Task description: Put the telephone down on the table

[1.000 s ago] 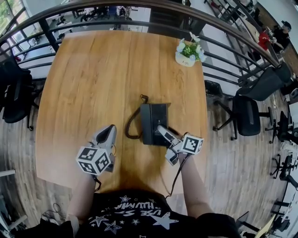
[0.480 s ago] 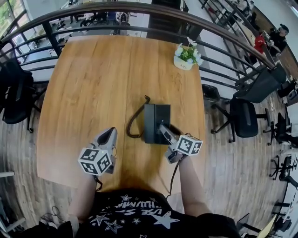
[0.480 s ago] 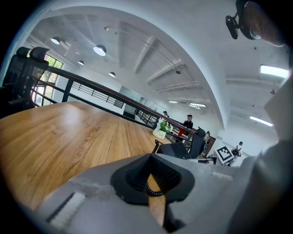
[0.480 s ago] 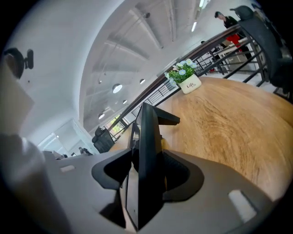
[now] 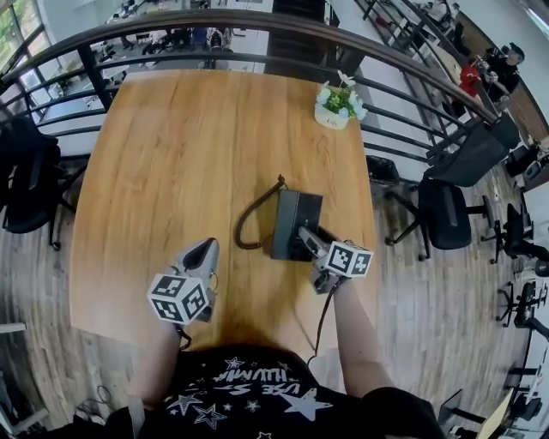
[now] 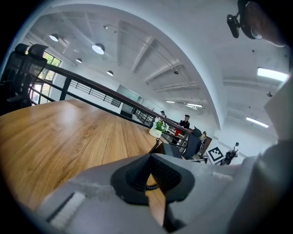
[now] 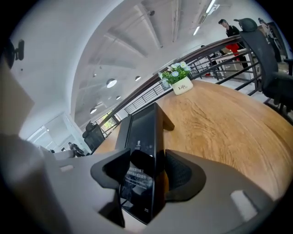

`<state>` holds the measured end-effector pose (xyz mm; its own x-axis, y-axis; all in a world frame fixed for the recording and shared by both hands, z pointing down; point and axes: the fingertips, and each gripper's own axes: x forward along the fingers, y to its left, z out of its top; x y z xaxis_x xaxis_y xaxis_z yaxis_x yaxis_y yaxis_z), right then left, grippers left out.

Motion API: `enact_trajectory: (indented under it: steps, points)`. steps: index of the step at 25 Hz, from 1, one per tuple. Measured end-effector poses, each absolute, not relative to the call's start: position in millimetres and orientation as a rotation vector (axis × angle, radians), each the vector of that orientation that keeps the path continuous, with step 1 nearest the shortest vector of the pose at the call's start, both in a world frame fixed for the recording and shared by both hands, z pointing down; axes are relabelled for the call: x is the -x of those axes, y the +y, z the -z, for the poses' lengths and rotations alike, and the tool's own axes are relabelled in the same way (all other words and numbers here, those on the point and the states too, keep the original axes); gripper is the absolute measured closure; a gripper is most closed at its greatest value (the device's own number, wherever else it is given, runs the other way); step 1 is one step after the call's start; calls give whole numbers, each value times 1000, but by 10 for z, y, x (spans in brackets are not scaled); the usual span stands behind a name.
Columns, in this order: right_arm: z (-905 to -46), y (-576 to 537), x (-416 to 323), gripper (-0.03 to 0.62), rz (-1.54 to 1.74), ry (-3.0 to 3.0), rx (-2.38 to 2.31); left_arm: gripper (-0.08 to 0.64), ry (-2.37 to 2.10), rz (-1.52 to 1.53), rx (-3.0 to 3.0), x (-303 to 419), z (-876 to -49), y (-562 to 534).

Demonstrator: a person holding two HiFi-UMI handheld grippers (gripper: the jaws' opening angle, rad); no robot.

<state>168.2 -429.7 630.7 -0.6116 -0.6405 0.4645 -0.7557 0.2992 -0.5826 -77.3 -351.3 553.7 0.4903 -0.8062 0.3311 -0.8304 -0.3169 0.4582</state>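
Note:
A black telephone [image 5: 296, 225] lies flat on the wooden table [image 5: 189, 146], and its coiled cord [image 5: 249, 219] loops off to its left. My right gripper [image 5: 306, 237] is at the phone's near right corner. In the right gripper view the telephone's [image 7: 142, 132] edge stands between the jaws of that gripper [image 7: 147, 169]. Those jaws have just been opening, and a dark gap shows at the left pad. My left gripper [image 5: 203, 249] hovers over bare table left of the phone. Its pads [image 6: 149, 157] meet at the tip with nothing between them.
A white pot of flowers [image 5: 337, 105] stands at the table's far right corner. A dark railing [image 5: 257, 26] curves round the far side. Office chairs stand beside the table on the right [image 5: 455, 210] and on the left [image 5: 26, 180]. People are in the far background.
The right gripper has rolled and sunk a little at the phone's near corner. The phone has skewed slightly to the right on the table. The left gripper edged forward.

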Motion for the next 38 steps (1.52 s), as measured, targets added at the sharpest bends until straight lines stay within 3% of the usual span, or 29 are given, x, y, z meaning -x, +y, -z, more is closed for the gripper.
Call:
enact_trajectory:
  steps: [6,12,21,25,34,38]
  points:
    - [-6310,-4253,-1714,365,-1155,-2332,-1422,557,-1334,-51,-2179,765,-5455,-3421]
    - [-6090,-4058,-1826,423,-1076,-2311,-1537,558,-1363,-34,-2193,837,-5281,-3229]
    - [-5630,-3505,-1656,461,-756,-2382,-1489,557,-1381,-40,-2188,838,-5230,-2715]
    - [-5565,-3135,-1609,518,-674,-2390,-1475,558,-1380,-54,-2188,737,-5256,-2370]
    - [-5662,-2380,-1442,593,-745,-2475,-1350,558,-1447,-81,-2127,737,-5410,-1559]
    - [-5821,-2022,-1346,594,-795,-2489,-1248,558,-1476,-85,-2075,749,-5509,-1124]
